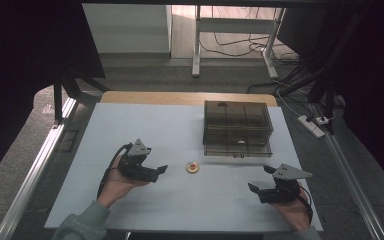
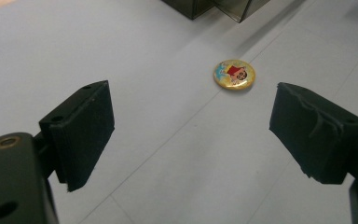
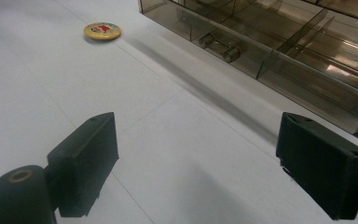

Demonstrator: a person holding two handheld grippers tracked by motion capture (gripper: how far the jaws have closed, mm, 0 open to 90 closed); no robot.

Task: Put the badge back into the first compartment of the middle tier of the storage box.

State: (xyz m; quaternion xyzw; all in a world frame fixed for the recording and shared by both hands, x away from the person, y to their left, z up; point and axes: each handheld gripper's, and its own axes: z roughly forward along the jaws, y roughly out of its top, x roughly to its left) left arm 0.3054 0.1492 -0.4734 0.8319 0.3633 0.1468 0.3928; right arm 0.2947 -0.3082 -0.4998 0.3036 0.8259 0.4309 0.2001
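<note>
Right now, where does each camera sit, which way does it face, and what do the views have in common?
High view: above the person's side, looking forward and down on the white table; both forearms, left gripper and right gripper show.
Left gripper view: rides the left gripper, facing the round badge between its open jaws.
Right gripper view: rides the right gripper, low over the table, facing the smoked drawer box with the badge at far left.
Shared: all three show badge and box.

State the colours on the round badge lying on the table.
The badge has a yellow rim with a red, blue and white cartoon figure; the left gripper view shows it best.
</note>
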